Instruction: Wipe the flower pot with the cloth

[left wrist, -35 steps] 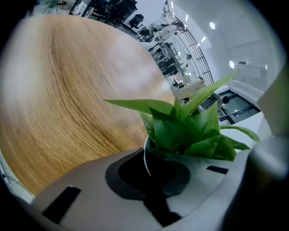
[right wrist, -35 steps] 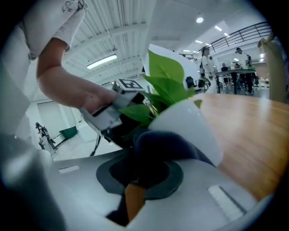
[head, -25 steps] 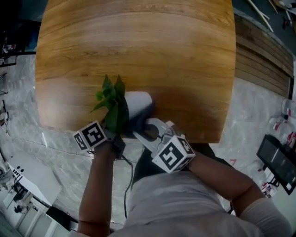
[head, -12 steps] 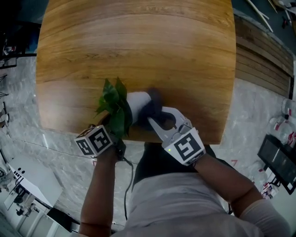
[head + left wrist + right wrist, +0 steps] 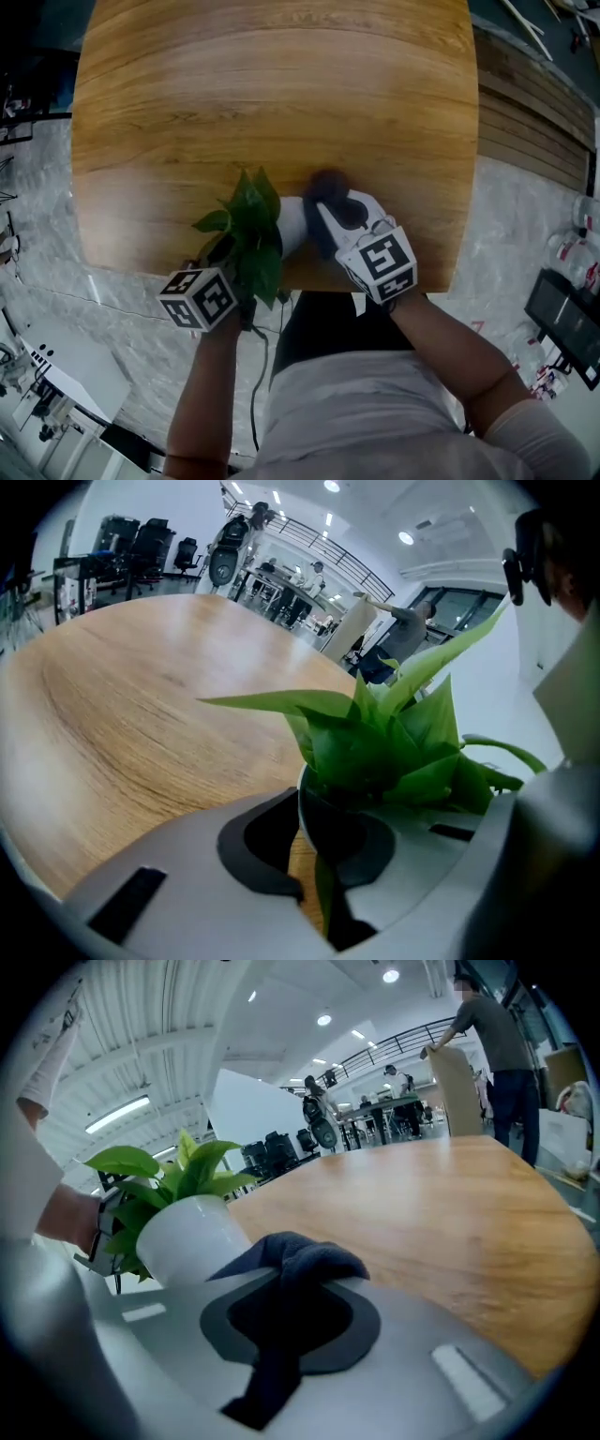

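One wooden table [image 5: 272, 84], white flower pot [image 5: 292, 223], grey marbled floor [image 5: 520, 225]

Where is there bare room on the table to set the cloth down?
The table is bare across its far half, left of the plant and right of the cloth. It is crowded only at the near edge, round the flower pot.

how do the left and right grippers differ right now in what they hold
The left gripper clamps the flower pot at its rim, jaws just closed slightly further; the right gripper is shut on the dark cloth. The left gripper sits at the pot's leafy end; the right gripper holds its cloth at the white side. Both reach over the table's near edge.
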{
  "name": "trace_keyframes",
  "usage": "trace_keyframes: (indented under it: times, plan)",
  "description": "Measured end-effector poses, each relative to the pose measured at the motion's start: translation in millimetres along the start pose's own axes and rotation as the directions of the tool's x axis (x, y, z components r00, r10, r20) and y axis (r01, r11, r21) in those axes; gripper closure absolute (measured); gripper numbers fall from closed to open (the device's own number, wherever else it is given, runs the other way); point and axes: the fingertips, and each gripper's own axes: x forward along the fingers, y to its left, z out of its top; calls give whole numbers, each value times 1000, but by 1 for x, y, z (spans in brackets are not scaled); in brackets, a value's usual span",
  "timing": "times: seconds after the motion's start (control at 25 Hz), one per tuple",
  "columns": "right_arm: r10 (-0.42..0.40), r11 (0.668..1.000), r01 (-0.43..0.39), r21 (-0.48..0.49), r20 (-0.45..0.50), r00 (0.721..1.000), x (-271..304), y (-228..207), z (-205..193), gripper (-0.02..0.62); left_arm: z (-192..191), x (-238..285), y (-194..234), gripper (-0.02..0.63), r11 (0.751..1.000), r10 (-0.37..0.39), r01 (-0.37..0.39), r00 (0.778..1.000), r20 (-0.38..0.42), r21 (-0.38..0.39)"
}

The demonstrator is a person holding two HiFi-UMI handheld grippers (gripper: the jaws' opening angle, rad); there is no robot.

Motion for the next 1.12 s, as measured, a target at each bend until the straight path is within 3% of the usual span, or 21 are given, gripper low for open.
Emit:
trace_keyframes:
  times: [0.2,0.28,0.44,0.56,0.68,0.76,0.84,1.04,1.12]
  plan:
    - [132,991,-126,-49,158,979,-11,55,72,563,2,1,-4,578,998,-2,2,1000,3,64]
    - [147,989,-142,-38,180,973,-11,61,80,563,2,2,-6,578,995,0,0,1000,1,96]
    - [13,1000,-13,-16,35,999,7,15,24,563,3,0,-14,578,987,4,-5,1000,6,163]
    - [-9,1000,9,-13,-17,1000,13,2,6,563,5,-1,-21,581,981,8,-8,1000,5,193]
    - [81,997,-80,-21,86,993,2,27,44,563,4,-1,-21,583,979,13,-14,1000,6,204]
    - [158,987,-151,-49,178,971,-11,52,76,563,2,-2,-21,581,978,18,-18,1000,5,207]
    - [174,984,-163,-70,200,964,-17,62,83,563,1,-2,-23,581,978,18,-19,1000,5,210]
    - [30,999,-29,-29,47,998,5,8,14,563,2,-2,-23,583,987,18,-23,999,27,161]
    - [25,999,-25,-23,6,1000,5,3,1,563,-1,-2,-20,581,993,22,-26,999,33,119]
